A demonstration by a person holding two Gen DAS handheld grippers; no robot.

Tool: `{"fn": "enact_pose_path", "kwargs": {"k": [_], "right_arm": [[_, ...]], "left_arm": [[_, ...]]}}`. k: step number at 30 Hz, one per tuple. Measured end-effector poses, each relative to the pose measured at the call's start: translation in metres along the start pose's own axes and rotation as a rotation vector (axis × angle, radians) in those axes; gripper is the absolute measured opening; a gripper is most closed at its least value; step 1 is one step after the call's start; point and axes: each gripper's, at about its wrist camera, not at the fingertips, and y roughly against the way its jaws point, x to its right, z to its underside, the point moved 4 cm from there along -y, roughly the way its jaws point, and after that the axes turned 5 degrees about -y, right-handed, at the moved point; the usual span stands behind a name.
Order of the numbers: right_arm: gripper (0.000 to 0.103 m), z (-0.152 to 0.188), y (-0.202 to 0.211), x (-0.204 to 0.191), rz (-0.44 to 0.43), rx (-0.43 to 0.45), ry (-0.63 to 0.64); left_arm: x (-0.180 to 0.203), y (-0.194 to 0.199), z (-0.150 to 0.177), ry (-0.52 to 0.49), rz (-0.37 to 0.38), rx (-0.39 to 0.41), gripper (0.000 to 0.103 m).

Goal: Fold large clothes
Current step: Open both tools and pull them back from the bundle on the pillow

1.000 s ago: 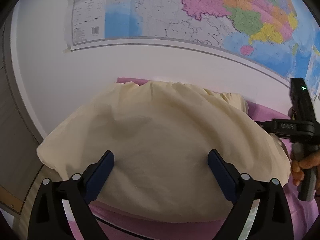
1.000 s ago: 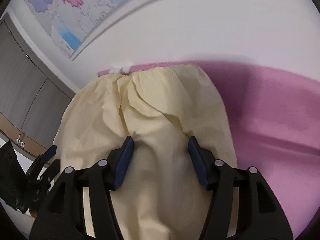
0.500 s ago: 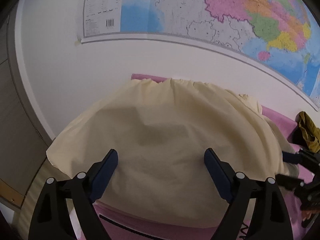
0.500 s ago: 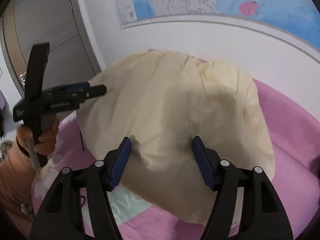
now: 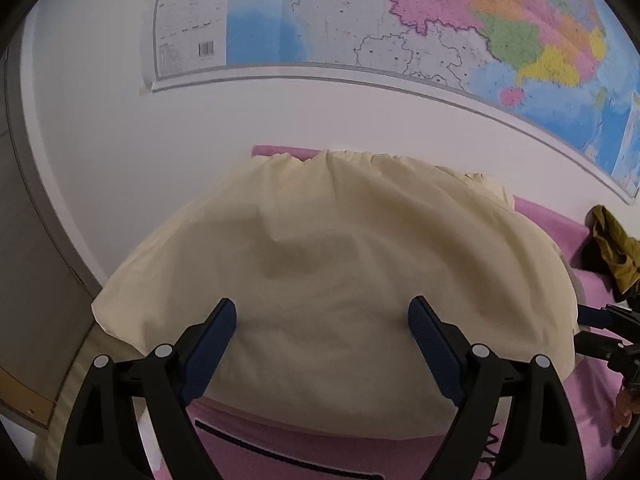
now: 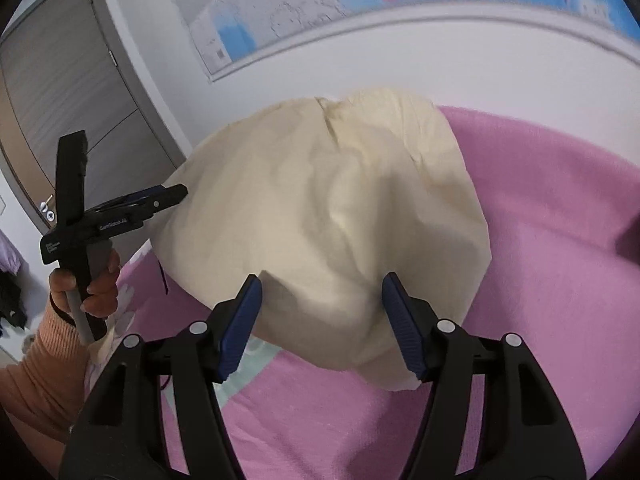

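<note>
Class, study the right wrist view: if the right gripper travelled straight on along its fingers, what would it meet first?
Most likely the cream-yellow cotton garment on the pink blanket. The right gripper, jaws closing, has its near fold between the fingers; depth is unclear.

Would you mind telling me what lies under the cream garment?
The cream garment lies on a pink blanket, which shows around its edges. Whatever sits beneath its middle is covered and cannot be seen.

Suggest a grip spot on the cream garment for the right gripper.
Take the cream garment at its near corner, coming from the near side. There the edge tapers to a thin point lying on the pink blanket, just ahead of the right gripper, whose jaws are closing and pinch no cloth.
</note>
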Motion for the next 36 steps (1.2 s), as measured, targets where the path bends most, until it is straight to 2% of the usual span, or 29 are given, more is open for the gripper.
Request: {"fn": "enact_pose_path", "kwargs": {"k": [2,5,8,10,12,16,25,28,29,33,36], "right_arm": [[0.062,0.000,0.004,0.000,-0.002,0.010,-0.004],[0.063,0.001,0.012,-0.004,0.001,0.034,-0.001],[0.063,0.005,0.025,-0.010,-0.014,0.070,0.007],[0.063,0.009,0.032,-0.014,-0.006,0.093,0.037],[0.063,0.010,0.027,-0.016,-0.004,0.072,0.043],[0.062,0.019,0.010,-0.014,0.039,0.024,0.054],[0.063,0.023,0.009,-0.014,0.041,0.036,0.029],[0.071,0.023,0.013,-0.017,0.035,0.047,0.025],[0.077,0.024,0.013,-0.019,0.031,0.050,0.023],[0.079,0.027,0.021,-0.025,0.034,0.069,0.036],[0.081,0.032,0.026,-0.029,0.028,0.080,0.037]], "left_arm": [[0.003,0.005,-0.001,0.000,-0.017,0.001,0.084],[0.013,0.020,0.001,-0.005,0.023,0.034,0.082],[0.033,0.034,0.005,-0.063,0.076,0.074,0.083],[0.047,0.031,0.011,-0.107,0.087,0.062,0.083],[0.052,0.024,0.016,-0.114,0.105,0.038,0.083],[0.057,0.015,0.021,-0.119,0.075,0.014,0.083],[0.063,0.031,0.027,-0.087,0.032,0.033,0.083],[0.064,0.037,0.029,-0.077,0.017,0.039,0.088],[0.064,0.041,0.030,-0.072,0.016,0.046,0.089],[0.067,0.054,0.036,-0.060,-0.001,0.065,0.096],[0.071,0.063,0.041,-0.055,-0.018,0.078,0.096]]}}
